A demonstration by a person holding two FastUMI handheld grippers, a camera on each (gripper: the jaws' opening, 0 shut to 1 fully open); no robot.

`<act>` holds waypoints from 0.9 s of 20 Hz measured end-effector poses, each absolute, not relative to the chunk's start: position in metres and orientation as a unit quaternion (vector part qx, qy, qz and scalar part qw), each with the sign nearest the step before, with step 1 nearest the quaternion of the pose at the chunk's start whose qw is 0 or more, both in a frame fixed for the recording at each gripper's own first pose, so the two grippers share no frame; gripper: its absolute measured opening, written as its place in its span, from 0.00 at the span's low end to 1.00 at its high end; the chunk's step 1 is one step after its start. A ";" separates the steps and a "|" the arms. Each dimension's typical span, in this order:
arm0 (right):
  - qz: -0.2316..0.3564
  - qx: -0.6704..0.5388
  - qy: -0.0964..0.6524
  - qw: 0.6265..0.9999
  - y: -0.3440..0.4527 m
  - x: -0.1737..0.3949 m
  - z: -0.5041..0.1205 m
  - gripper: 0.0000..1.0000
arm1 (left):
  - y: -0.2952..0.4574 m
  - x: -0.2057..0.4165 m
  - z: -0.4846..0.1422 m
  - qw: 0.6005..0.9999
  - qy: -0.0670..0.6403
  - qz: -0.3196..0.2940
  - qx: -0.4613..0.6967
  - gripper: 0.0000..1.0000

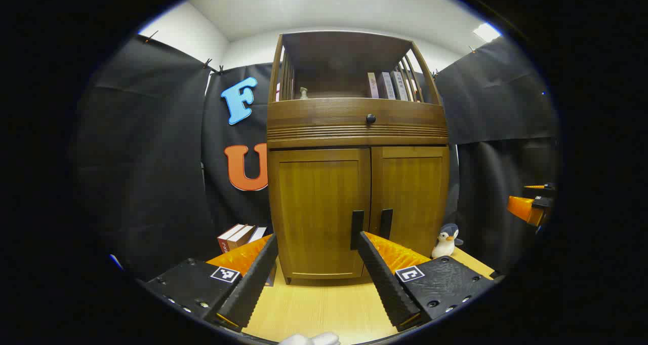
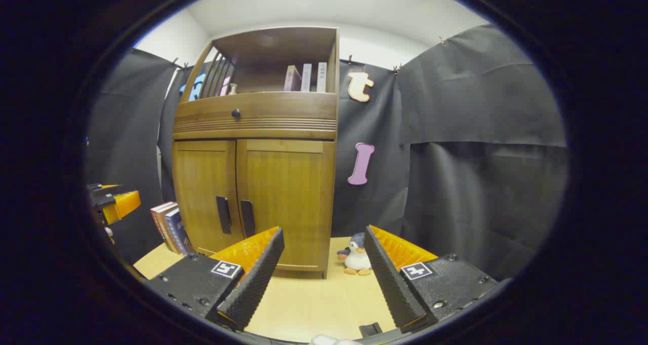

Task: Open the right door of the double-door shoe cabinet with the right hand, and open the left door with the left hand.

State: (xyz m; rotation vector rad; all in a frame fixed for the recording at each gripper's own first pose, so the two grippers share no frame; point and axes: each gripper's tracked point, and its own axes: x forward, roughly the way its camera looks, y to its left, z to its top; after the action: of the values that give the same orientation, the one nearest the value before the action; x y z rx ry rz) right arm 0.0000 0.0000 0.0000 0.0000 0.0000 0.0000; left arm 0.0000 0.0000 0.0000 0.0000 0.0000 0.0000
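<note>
A brown wooden shoe cabinet [image 1: 357,132] stands on a light wooden table, both doors closed. Its left door [image 1: 320,211] and right door [image 1: 412,198] each carry a dark vertical handle at the middle seam, the left handle [image 1: 357,229] and the right handle [image 1: 386,223]. My left gripper [image 1: 317,239] is open, a short way in front of the left door. In the right gripper view the cabinet [image 2: 258,147] sits to the left, with its right door [image 2: 288,203] and right handle [image 2: 247,218]. My right gripper [image 2: 324,233] is open, aimed past the cabinet's right corner. The right gripper [image 1: 531,205] also shows at the far right of the left gripper view.
A small toy penguin [image 2: 357,255] sits on the table by the cabinet's right side. Several books [image 2: 169,226] lean against its left side. More books [image 1: 390,85] stand on the upper open shelf, above a drawer with a round knob [image 1: 370,118]. Black cloth walls surround the table [image 1: 324,304].
</note>
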 end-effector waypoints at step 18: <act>0.032 -0.020 0.022 0.999 0.050 0.081 -0.049 1.00 | 0.038 -0.024 0.001 1.000 -0.001 0.027 0.002 0.96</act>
State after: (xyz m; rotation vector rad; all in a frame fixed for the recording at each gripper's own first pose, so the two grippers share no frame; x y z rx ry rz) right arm 0.0811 0.0496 -0.0489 -0.0402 0.0434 0.0635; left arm -0.0237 0.0383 0.0011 0.0035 -0.0028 0.0536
